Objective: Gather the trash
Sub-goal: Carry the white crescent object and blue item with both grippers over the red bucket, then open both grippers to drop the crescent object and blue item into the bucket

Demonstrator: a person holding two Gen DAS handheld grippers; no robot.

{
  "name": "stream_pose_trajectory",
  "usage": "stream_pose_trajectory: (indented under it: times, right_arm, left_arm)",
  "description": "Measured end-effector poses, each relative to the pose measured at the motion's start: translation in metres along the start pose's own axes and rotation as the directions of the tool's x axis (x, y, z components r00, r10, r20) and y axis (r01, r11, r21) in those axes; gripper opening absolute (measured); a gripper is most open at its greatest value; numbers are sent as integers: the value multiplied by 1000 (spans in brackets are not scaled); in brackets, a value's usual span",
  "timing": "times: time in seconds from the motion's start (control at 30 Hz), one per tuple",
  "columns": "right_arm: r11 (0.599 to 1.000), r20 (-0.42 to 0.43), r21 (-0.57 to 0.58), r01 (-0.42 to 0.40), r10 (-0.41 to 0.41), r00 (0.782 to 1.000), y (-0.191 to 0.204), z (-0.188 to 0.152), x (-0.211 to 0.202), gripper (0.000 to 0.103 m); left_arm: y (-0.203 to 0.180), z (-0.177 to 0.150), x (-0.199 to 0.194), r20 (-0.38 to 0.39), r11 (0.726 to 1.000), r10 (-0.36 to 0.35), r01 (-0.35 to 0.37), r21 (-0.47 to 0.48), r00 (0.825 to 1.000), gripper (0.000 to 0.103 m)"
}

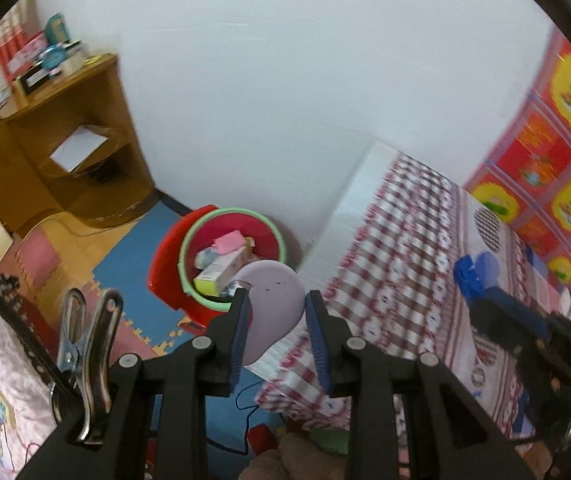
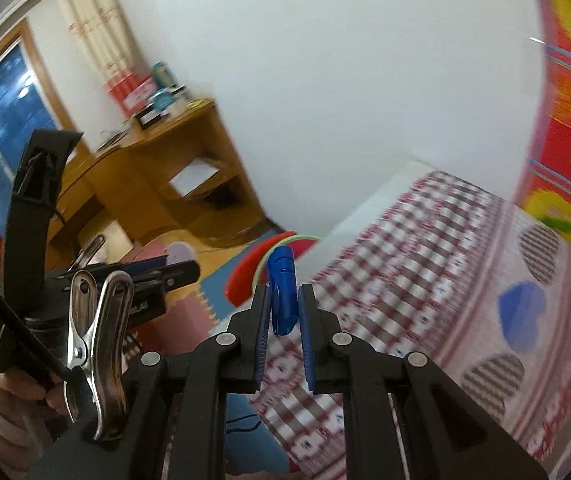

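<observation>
Room: white wall, blue and pink floor mats, bed [image 1: 405, 264] in a red checked cover at right.
Desk [image 1: 65, 152]: wooden, far left, cluttered on top.
Bin [image 1: 229, 260]: red with a green rim, on the floor between desk and bed, boxes and wrappers inside.
Left claw [image 1: 275, 304]: clamped on a lilac disc [image 1: 273, 300], just above the bin's near rim.
Right claw [image 2: 283, 300]: clamped on a blue piece [image 2: 282, 292], over the bed's edge, bin beyond.

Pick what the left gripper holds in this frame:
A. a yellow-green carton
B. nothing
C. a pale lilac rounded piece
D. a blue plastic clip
C: the left gripper has its pads against a pale lilac rounded piece; the blue plastic clip sits in the right gripper.
</observation>
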State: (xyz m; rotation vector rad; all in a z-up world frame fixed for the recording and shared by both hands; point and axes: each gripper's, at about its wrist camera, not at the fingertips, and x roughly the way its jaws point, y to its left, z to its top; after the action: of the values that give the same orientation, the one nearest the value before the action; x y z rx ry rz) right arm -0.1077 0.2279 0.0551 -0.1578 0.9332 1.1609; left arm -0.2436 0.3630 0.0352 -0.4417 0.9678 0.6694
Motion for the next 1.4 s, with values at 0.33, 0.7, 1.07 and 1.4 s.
stream_pose_trajectory:
  times: [0.33,0.7,1.07,1.4]
  right_arm:
    - [991,-65,-96,-89,83,994,38,26,56,15]
    - [998,-112,-53,-46,39,993,80,46,128,15]
    - [993,-182,90,73,-56,982,90,58,216,15]
    - [959,-284,189,212,-154,946,66,57,292,15]
  left_arm:
    - [52,11,12,-5,990,71,-71,-121,997,30]
    - [123,40,48,-50,994,42,-47,-102,998,30]
    - [169,71,123,-129,999,-51,53,12,990,30]
    - [178,86,198,-194,984,-159,172,54,968,30]
